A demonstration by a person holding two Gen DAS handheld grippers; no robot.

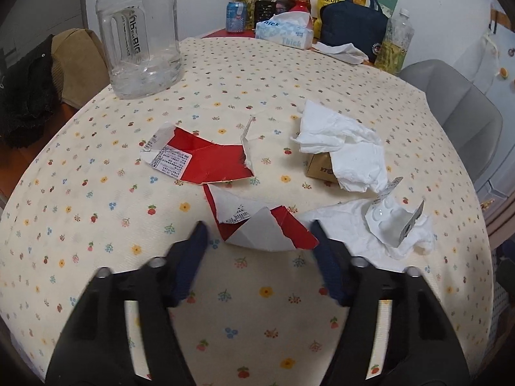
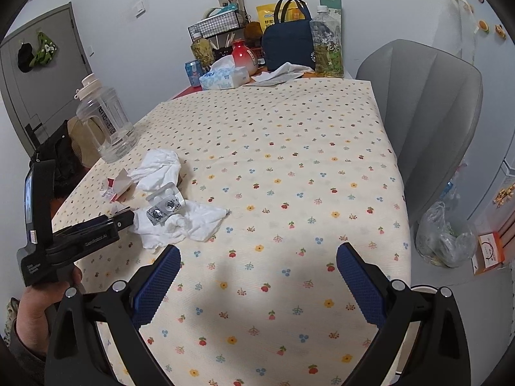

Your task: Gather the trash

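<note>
From the left wrist, the left tool (image 1: 257, 234) is hovering low over the flower-printed cream surface (image 1: 96, 199), its blue-padded fingers (image 1: 196, 247) standing wide apart and holding nothing. A torn red-and-white paper scrap (image 1: 264, 225) is lying just ahead, between the fingertips. Beyond that scrap a larger torn red carton piece with a printed label (image 1: 202, 157) is lying flat. To the scrap's right a crumpled white tissue (image 1: 351, 154) is draping over a small brown cardboard box (image 1: 317, 165), and a clear plastic blister pack (image 1: 391, 217) is resting on another white tissue (image 1: 341, 222). Far behind the scrap a big clear plastic water jug (image 1: 140, 32) is standing upright.

From the right wrist, the right tool (image 2: 257, 257) is hanging over bare cloth, its fingers also spread apart. The left tool (image 2: 125, 217) is showing at the left, close to the tissue (image 2: 190, 225) and blister pack (image 2: 164, 209).
</note>
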